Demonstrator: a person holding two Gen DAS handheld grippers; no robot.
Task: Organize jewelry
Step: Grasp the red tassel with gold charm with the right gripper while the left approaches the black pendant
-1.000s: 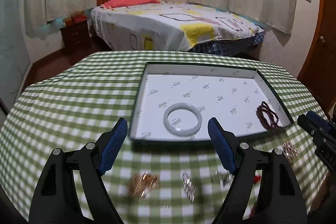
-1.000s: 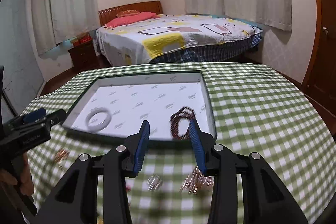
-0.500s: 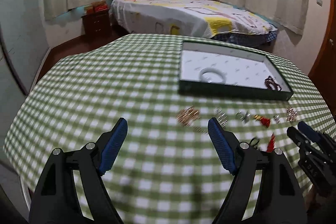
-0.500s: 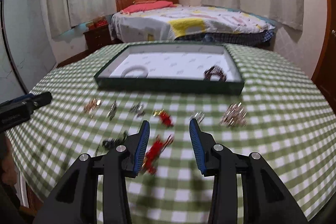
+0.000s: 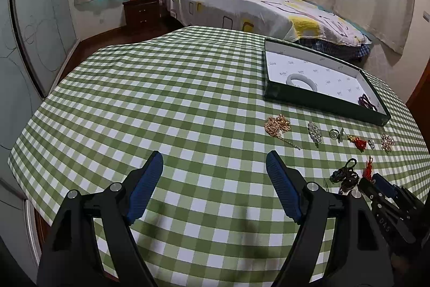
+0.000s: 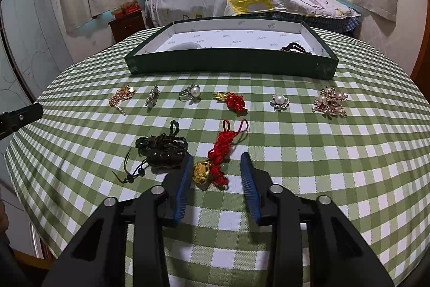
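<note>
Right gripper straddles the red knotted charm.

Left gripper point(image 5: 214, 171), released, hovers lower centre over bare counter point(image 5: 161, 98); right gripper point(image 6: 216, 166), released, brackets the red knotted charm point(image 6: 219, 152), whose long axis runs up-frame toward the tray point(image 6: 231, 63).

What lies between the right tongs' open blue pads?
In the right wrist view, the right tongs straddle the red knotted cord charm with a gold bead, lying on the green checked tablecloth; neither pad touches it.
</note>
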